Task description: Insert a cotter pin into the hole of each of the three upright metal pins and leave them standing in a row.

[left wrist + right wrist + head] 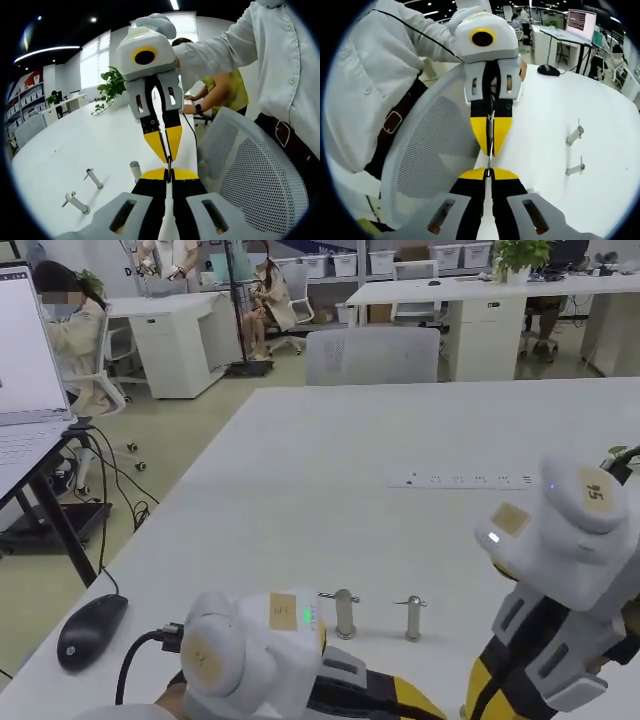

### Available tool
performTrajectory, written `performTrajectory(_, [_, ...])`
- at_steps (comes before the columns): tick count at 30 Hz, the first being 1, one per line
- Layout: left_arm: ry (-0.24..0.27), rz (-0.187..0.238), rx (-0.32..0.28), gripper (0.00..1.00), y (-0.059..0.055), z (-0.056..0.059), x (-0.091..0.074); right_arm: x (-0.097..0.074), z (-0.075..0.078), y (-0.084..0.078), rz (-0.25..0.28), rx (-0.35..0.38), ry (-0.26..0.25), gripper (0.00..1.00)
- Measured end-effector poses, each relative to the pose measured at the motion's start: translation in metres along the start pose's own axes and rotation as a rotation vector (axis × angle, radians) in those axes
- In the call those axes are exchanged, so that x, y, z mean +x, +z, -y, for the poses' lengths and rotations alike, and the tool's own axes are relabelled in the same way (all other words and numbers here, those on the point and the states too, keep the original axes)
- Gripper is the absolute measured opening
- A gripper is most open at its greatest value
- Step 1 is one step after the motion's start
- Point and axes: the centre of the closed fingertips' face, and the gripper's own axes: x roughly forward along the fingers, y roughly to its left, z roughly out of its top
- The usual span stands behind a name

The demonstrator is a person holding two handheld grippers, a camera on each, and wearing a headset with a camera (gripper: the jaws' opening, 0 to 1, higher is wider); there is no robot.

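The left gripper (170, 175) and the right gripper (167, 153) meet tip to tip just off the near edge of the worktop (300, 490), in front of the person's shirt and a mesh chair (430, 145). Both pairs of jaws are narrow, with the yellow tips pressed together. A thin cotter pin (169, 163) bridges the small gap between the two grippers, one end running into each seam. Each gripper appears to pinch it, though how far it reaches inside either one is hidden.

Three metal pins stand in a row close to that near edge. In the left gripper view the bare pin (135, 171) stands just beside the meeting tips, with nothing through its top. The middle pin (94, 178) and the end pin (76, 202) sit further along the row, apart from each other. Each has a cotter crossing its head. In the head view the two fitted pins stand upright side by side between the two gripper bodies, and the right gripper view shows them off to the right on bare white surface.

A black mouse (90, 630) lies by the worktop's left edge, its cable trailing toward the near edge. A white power strip (460, 480) lies flat further in, toward the far right. Off the left edge stands an open laptop (20, 360), and beyond it people sit at other desks.
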Motion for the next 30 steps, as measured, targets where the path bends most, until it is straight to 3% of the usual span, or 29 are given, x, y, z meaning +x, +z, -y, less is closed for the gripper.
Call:
performTrajectory(8, [-0.017, 0.012, 0.016, 0.00, 0.0031, 0.0021, 0.0015, 0.0019, -0.0038, -0.0080, -0.003, 0.026, 0.014, 0.07])
performTrajectory(18, [-0.022, 0.016, 0.030, 0.00, 0.0047, 0.0040, 0.0014, 0.0059, -0.0045, -0.0060, 0.010, 0.040, 0.005, 0.06])
performTrajectory(21, [-0.018, 0.015, 0.029, 0.00, 0.0042, 0.0032, 0.0012, 0.0054, -0.0031, -0.0057, 0.007, 0.028, -0.016, 0.06])
performTrajectory(23, [-0.009, 0.016, 0.020, 0.00, 0.0037, 0.0002, 0.0004, 0.0043, 0.0010, -0.0051, 0.006, 0.024, -0.060, 0.05])
performTrajectory(30, [-0.020, 0.019, 0.007, 0.00, 0.0035, 0.0020, 0.0008, 0.0047, -0.0016, -0.0063, 0.016, 0.045, -0.110, 0.05])
